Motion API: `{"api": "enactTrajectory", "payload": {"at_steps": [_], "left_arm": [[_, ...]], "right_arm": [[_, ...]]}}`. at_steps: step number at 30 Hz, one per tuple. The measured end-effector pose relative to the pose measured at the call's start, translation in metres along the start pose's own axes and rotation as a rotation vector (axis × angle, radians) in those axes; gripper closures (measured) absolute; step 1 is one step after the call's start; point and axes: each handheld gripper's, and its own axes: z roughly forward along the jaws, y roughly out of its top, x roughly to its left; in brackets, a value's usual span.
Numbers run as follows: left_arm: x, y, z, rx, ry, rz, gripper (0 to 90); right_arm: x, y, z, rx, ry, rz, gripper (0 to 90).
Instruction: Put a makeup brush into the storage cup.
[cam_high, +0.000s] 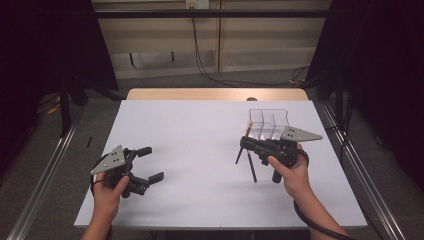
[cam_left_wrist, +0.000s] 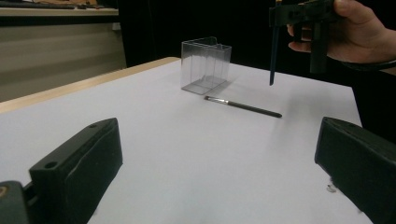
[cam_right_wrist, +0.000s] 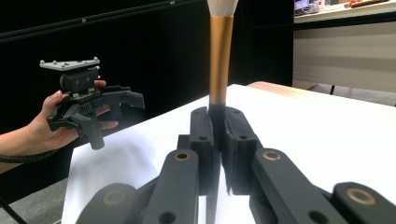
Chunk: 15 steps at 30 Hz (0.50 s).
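My right gripper (cam_high: 245, 143) is shut on a makeup brush (cam_high: 248, 130) and holds it upright above the table. In the right gripper view the jaws (cam_right_wrist: 218, 122) clamp the brush (cam_right_wrist: 218, 60) just below its gold ferrule, white bristles at the top. Its dark handle (cam_left_wrist: 274, 51) hangs down under the gripper. A second, thin dark brush (cam_high: 252, 170) lies flat on the white table (cam_high: 200, 130), just in front of the right gripper. A clear plastic organiser (cam_high: 269, 122) stands behind it. My left gripper (cam_high: 151, 164) is open at the near left with nothing between its jaws.
The clear organiser (cam_left_wrist: 206, 65) has several upright compartments and sits near the table's far right. The lying brush (cam_left_wrist: 243, 107) is between it and me. A wooden strip (cam_high: 215, 94) runs along the table's far edge, with cables and dark curtains behind.
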Motion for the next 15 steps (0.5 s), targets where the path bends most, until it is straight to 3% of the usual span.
{"api": "enactTrajectory", "payload": {"at_steps": [15], "left_arm": [[0.002,-0.004,-0.015,-0.004,0.034,0.006,0.4]], "right_arm": [[-0.003,0.0,0.002,0.013,-0.001,0.002,83.5]]}}
